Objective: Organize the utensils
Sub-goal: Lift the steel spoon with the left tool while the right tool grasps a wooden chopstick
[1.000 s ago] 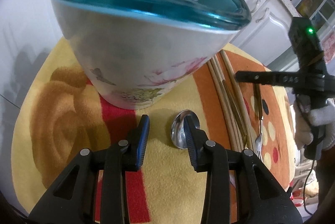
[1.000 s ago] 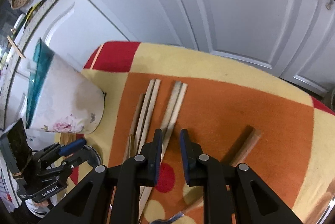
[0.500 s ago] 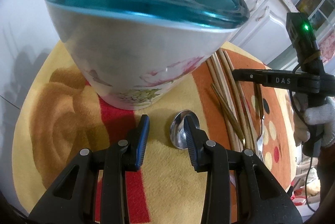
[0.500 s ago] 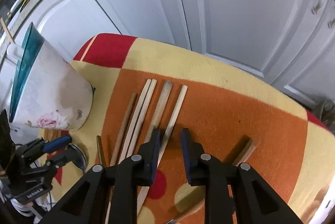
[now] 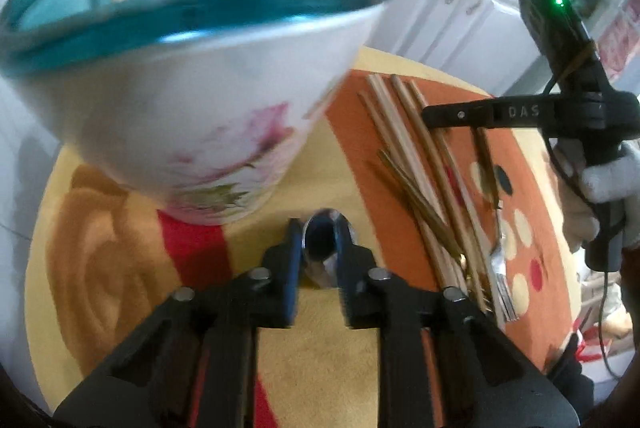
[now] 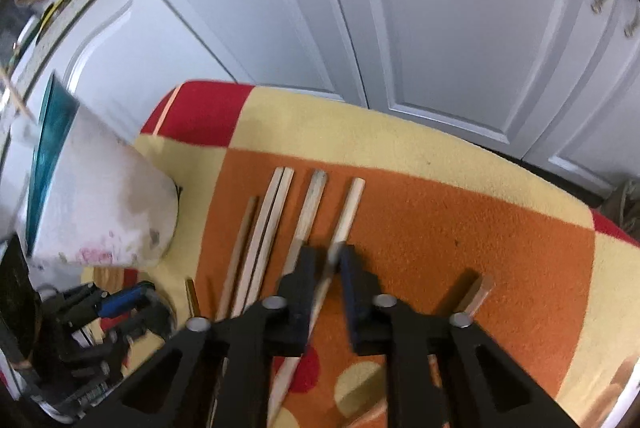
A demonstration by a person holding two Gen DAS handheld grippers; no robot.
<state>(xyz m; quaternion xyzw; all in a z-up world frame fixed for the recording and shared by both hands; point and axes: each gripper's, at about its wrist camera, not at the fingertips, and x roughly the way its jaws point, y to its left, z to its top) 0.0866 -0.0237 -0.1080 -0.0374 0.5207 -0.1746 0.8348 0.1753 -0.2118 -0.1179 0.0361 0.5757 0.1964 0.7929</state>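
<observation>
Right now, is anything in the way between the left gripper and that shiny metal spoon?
Nothing visible. The left gripper already has the shiny metal spoon bowl between its closing jaws, in front of the white floral holder with the teal rim.

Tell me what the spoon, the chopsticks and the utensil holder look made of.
Spoon: polished metal, likely steel, its bowl mirror-bright between the left gripper's jaws.
Chopsticks: pale matt sticks with square ends, probably wood or bamboo.
Utensil holder: glossy white body with a printed pink flower, ceramic or plastic, not clear which; its teal rim is see-through, probably plastic.
</observation>
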